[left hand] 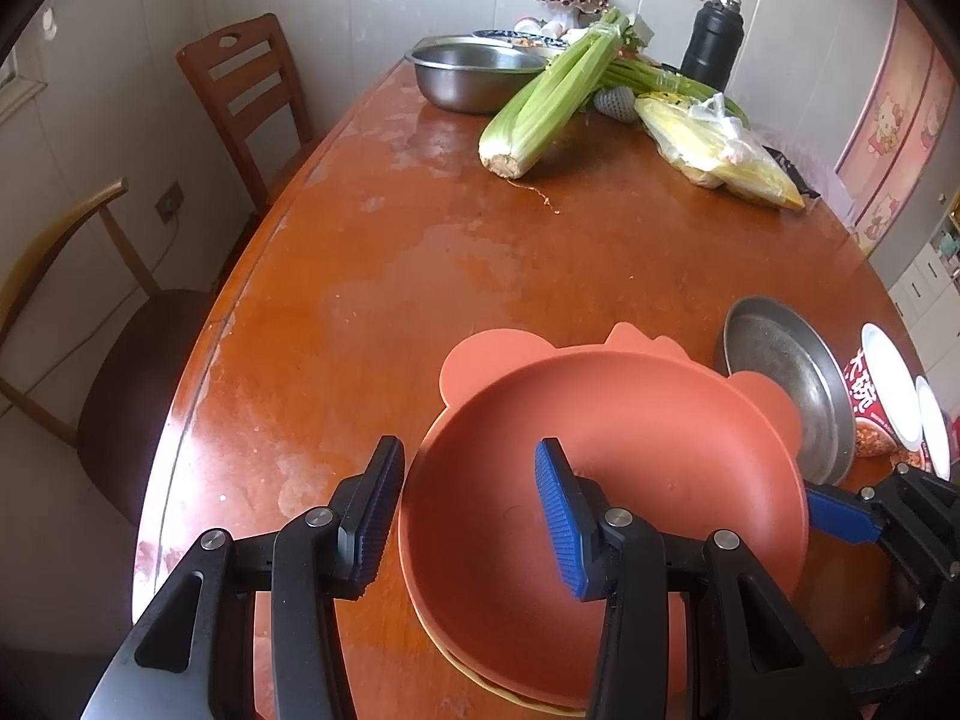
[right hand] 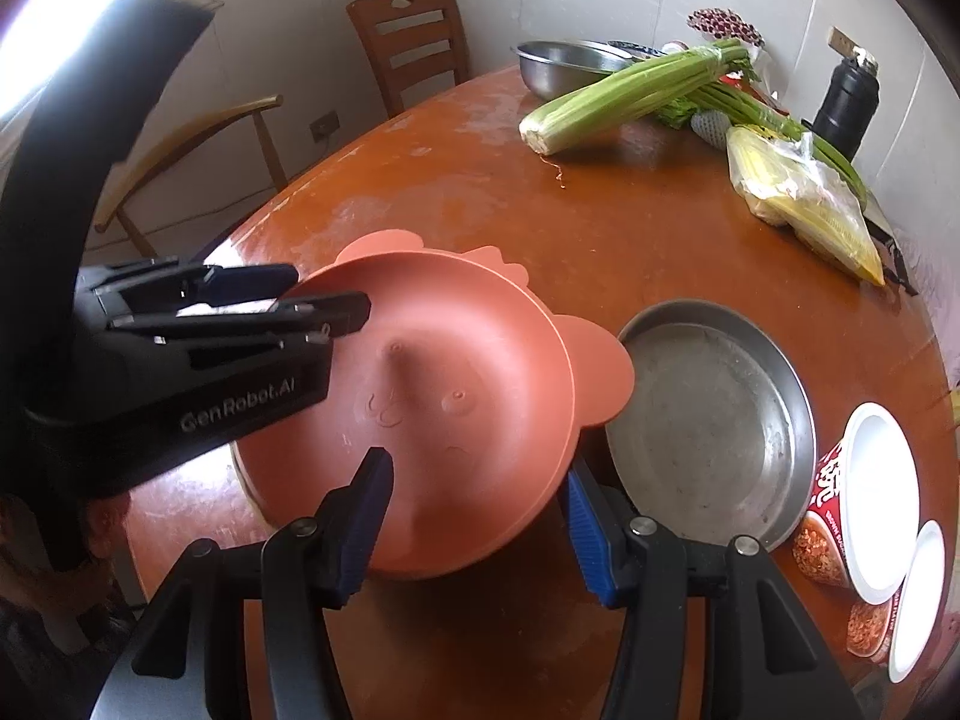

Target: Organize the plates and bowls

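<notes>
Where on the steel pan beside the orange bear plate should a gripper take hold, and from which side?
Grip the steel pan at its thin raised rim on the near edge, one finger inside and one outside. It lies flat and shallow. Its left edge sits under the ear of the orange bear plate, and the noodle cups crowd its right.

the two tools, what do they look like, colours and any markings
Both tools, left tool and right tool, are black plastic clamp-like bodies with silver round bolts at the joints. Each has two fingers faced with ribbed blue pads. In the right wrist view the left tool's side bears white lettering, "GenRobot.AI". No cables show.
</notes>
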Demonstrator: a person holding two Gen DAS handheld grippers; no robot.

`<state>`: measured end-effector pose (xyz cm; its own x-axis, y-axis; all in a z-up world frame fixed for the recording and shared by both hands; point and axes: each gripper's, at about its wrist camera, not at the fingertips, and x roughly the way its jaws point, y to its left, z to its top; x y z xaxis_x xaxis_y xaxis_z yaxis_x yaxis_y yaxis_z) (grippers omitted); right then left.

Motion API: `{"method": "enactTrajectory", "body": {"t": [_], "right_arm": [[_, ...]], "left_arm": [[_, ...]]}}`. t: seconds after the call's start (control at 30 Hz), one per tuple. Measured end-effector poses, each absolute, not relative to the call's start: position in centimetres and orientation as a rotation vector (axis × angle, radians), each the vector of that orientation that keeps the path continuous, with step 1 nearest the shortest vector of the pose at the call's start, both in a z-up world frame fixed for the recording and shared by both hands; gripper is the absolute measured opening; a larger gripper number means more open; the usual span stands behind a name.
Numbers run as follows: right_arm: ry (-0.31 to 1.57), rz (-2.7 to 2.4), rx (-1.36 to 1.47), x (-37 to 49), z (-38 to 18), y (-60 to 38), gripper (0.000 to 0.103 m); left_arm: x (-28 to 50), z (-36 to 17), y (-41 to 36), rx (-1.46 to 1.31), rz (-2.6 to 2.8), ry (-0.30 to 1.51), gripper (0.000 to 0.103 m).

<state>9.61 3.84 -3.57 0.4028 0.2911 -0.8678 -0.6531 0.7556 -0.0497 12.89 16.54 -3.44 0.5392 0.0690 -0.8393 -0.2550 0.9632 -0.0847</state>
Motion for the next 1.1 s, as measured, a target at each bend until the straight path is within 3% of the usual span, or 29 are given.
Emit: {"method": "enactTrajectory", "body": {"t": [0.67, 1.1], "right_arm": [[1.005, 0.689, -0.35, 8.5, -2.5, 2.0, 0.055], [0.915, 0.649, -0.122, 9.5, 1.5, -4.2, 0.055]], "left_arm": [[11.8, -1.0, 14.8, -0.191, 0.163, 0.946, 0.047], [12.8, 1.9, 11.7, -0.145, 0.113, 0.913, 0.047]]}}
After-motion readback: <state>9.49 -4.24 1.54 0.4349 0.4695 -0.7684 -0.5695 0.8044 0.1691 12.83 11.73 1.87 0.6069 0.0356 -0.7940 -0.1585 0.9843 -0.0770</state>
